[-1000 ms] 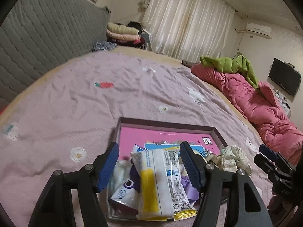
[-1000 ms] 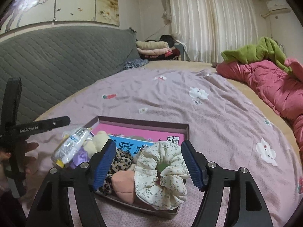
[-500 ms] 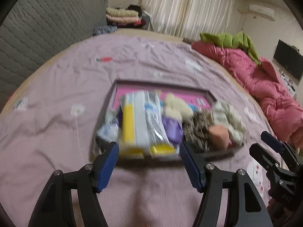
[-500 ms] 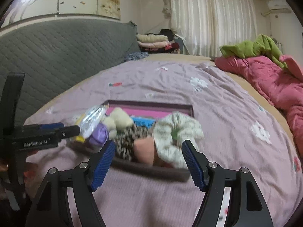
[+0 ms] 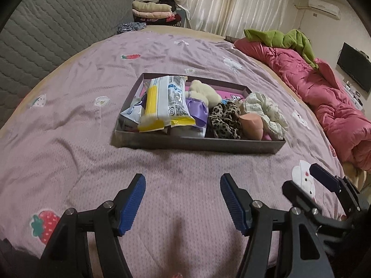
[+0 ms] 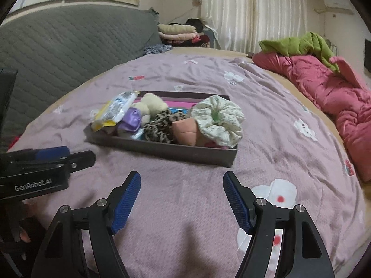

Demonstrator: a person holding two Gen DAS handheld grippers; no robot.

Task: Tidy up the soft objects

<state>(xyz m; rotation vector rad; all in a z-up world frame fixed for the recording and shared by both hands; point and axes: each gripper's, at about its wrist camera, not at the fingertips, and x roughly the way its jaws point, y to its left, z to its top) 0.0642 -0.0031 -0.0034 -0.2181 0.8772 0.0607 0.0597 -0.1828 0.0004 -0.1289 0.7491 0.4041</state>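
A shallow dark box (image 5: 197, 144) (image 6: 162, 149) lies on the lilac bedspread, filled with soft things. In it are a white and yellow packet (image 5: 165, 103) (image 6: 113, 111), a cream plush toy (image 5: 204, 91) (image 6: 150, 104), a purple pouch (image 5: 198, 111), a leopard scrunchie (image 5: 226, 120) (image 6: 160, 126), a peach sponge (image 5: 251, 125) (image 6: 185, 131) and a floral scrunchie (image 5: 266, 112) (image 6: 219, 120). My left gripper (image 5: 182, 191) hangs open over bare bedspread, short of the box. The right gripper (image 6: 182, 188) is likewise open and holds nothing, off the box's near side.
A pink quilt (image 5: 324, 97) with a green garment (image 5: 283, 38) lies along the bed's right side. A grey padded headboard (image 5: 46, 30) stands at the left, folded clothes (image 5: 153, 10) at the back. The right gripper shows in the left wrist view (image 5: 324, 190).
Both grippers have drawn back from the box toward the near side of the bed. The box and its contents now lie farther ahead, clear of both pairs of fingers.
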